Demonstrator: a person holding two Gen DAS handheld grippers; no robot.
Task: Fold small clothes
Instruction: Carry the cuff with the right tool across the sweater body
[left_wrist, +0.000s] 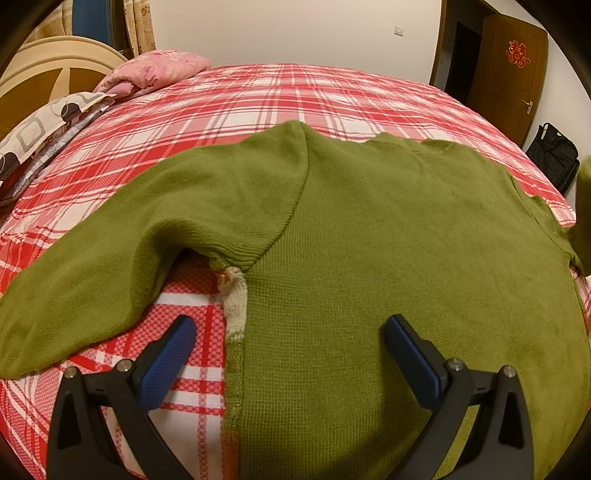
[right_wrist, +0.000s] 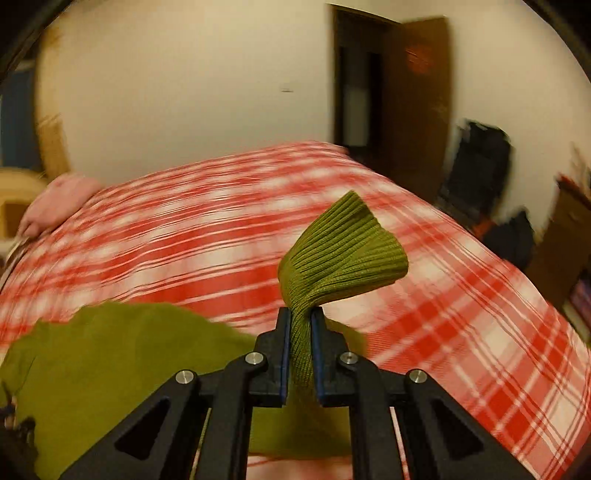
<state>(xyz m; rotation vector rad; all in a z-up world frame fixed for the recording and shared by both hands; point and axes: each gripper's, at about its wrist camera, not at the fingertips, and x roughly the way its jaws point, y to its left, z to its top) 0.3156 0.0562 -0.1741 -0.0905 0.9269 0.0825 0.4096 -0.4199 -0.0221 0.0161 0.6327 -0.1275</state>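
Note:
An olive green knit sweater (left_wrist: 388, 236) lies flat on the red and white plaid bed (left_wrist: 229, 96), back side up. Its left sleeve (left_wrist: 96, 258) stretches out toward the left. A cream and orange edge (left_wrist: 234, 302) shows at its left side seam. My left gripper (left_wrist: 290, 332) is open and empty, just above the sweater's lower left side. My right gripper (right_wrist: 300, 317) is shut on the ribbed cuff (right_wrist: 343, 251) of the other sleeve and holds it up above the bed; the sweater body (right_wrist: 118, 354) lies below to the left. That view is blurred.
A pink pillow (left_wrist: 159, 70) and patterned bedding (left_wrist: 44, 125) lie at the head of the bed on the left. A brown door (left_wrist: 513, 70) and a black bag (left_wrist: 554, 155) stand beyond the bed's right side.

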